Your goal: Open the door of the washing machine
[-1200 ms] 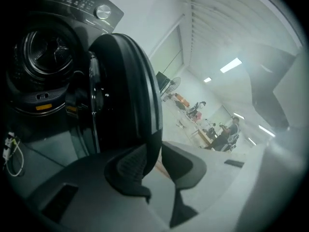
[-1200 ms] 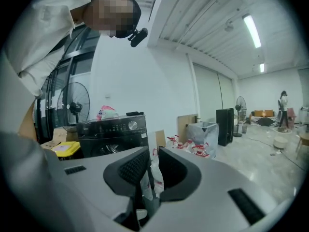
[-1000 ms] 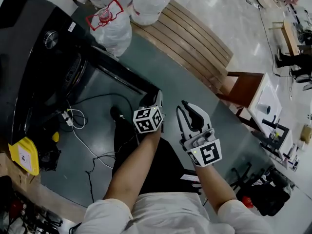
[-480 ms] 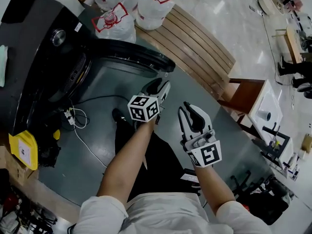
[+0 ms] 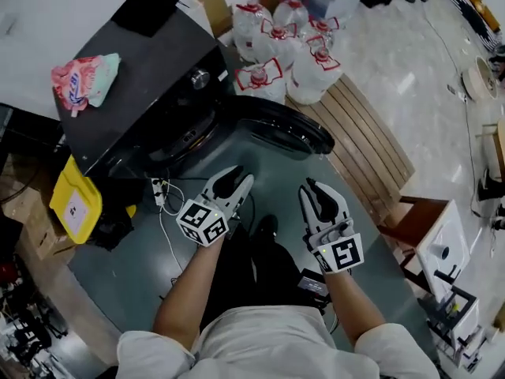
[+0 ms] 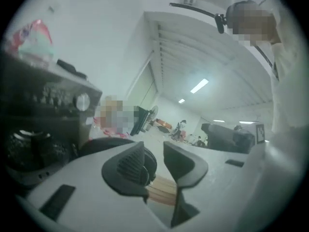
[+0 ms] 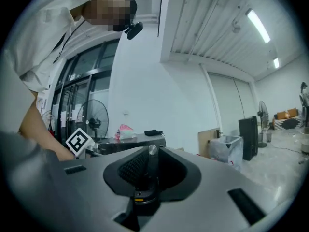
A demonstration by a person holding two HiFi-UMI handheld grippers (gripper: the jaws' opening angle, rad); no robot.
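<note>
The black front-loading washing machine (image 5: pixel 150 77) stands at the upper left of the head view. Its round dark door (image 5: pixel 276 129) is swung wide open toward the right, baring the drum opening (image 5: pixel 185 133). My left gripper (image 5: pixel 239 177) hovers in front of the open door, apart from it. Its jaws have just been closing and still show a gap with nothing between them (image 6: pixel 153 149). My right gripper (image 5: pixel 309 186) floats to the right of it, shut and empty (image 7: pixel 149 153). The left gripper view has the machine's panel (image 6: pixel 43 110) at its left.
Several large water jugs (image 5: pixel 276 46) stand behind the door, next to a slatted wooden bench (image 5: pixel 371 148). A pink packet (image 5: pixel 83 77) and a black item (image 5: pixel 150 10) lie on the machine's top. A yellow box (image 5: pixel 75 204) and cables (image 5: pixel 170 212) are on the floor at left.
The door went from barely ajar to wide open. The left gripper, earlier at the door's edge, has let go and come back away from it. Both grippers rose.
</note>
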